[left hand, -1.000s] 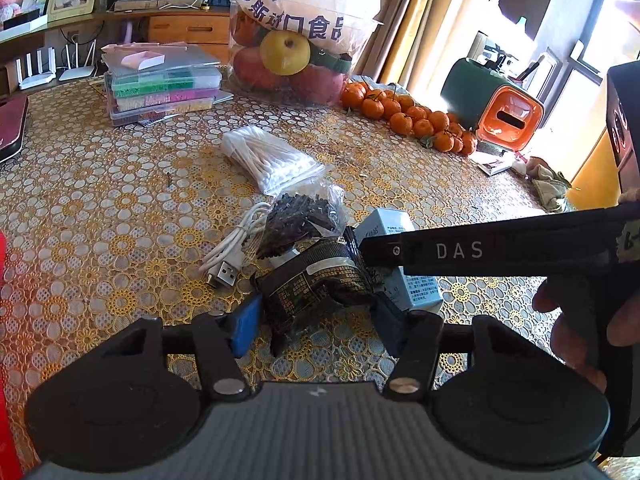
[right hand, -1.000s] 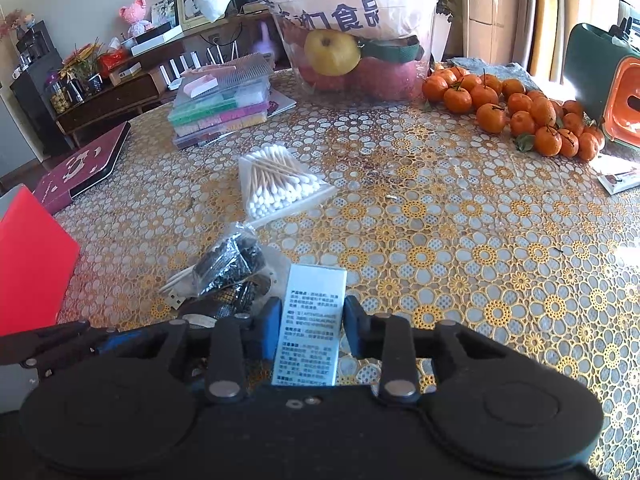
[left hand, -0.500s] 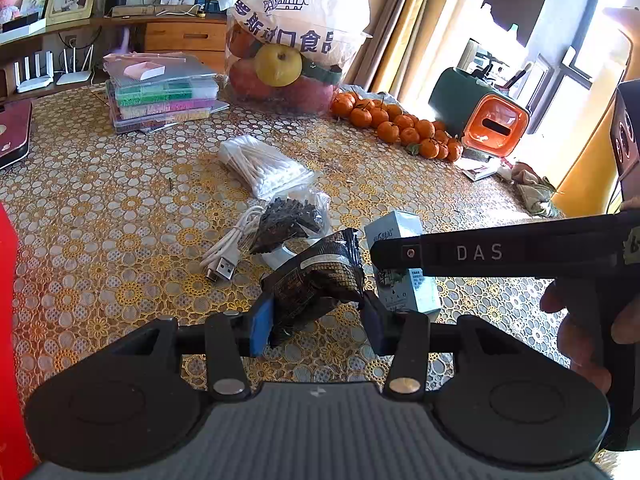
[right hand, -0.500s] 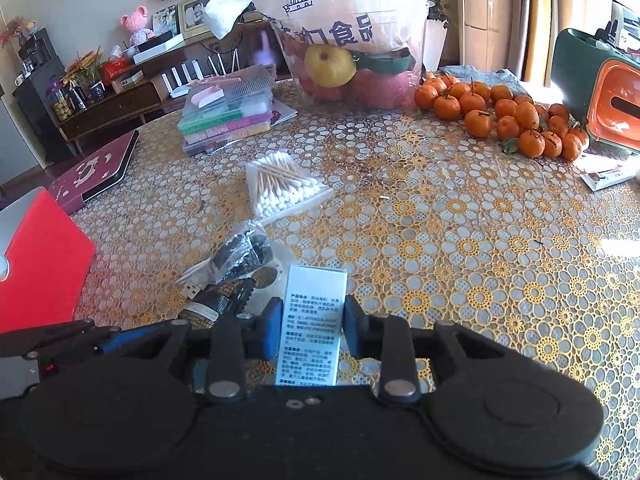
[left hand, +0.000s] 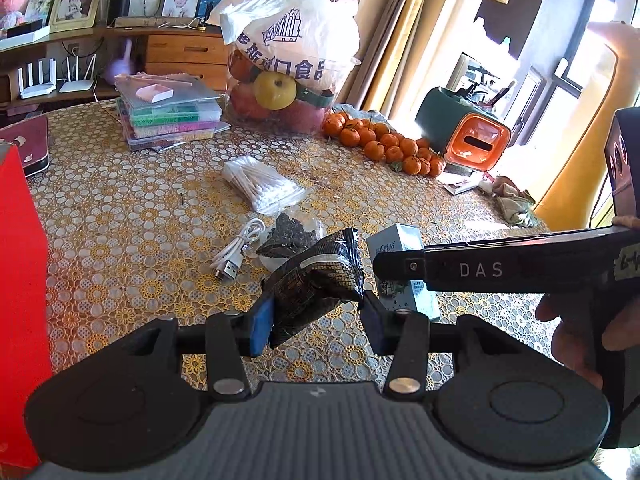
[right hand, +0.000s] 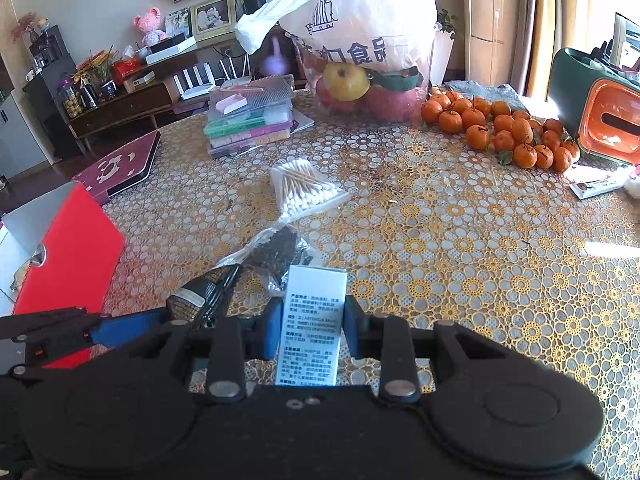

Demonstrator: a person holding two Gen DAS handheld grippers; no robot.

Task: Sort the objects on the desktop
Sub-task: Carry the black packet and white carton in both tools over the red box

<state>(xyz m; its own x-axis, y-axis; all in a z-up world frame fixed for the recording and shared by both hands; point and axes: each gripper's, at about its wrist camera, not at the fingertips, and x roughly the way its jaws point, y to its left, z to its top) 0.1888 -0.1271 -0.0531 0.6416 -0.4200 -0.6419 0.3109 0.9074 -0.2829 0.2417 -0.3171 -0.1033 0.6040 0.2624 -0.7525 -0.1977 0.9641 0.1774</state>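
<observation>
My left gripper (left hand: pixel 316 322) is shut on a black foil packet (left hand: pixel 318 280), held tilted above the table. My right gripper (right hand: pixel 310 326) is shut on a small white box (right hand: pixel 314 320) with printed text, also lifted. The same box (left hand: pixel 404 272) shows in the left wrist view behind the right gripper's arm. On the table lie a bag of cotton swabs (left hand: pixel 262 184), a clear bag of dark bits (left hand: pixel 290 232) and a white USB cable (left hand: pixel 236 254). In the right wrist view the packet (right hand: pixel 208 294) hangs at the lower left.
A red box (right hand: pixel 64 256) stands at the left edge. Stacked plastic cases (left hand: pixel 168 118), a fruit bag (left hand: pixel 288 60), a pile of tangerines (left hand: pixel 384 144) and a green-orange container (left hand: pixel 464 136) line the far side. A dark red book (right hand: pixel 120 166) lies at the left.
Both grippers have risen from the table, carrying the black packet and the white box upward. The left fingers closed in on the packet a second ago.
</observation>
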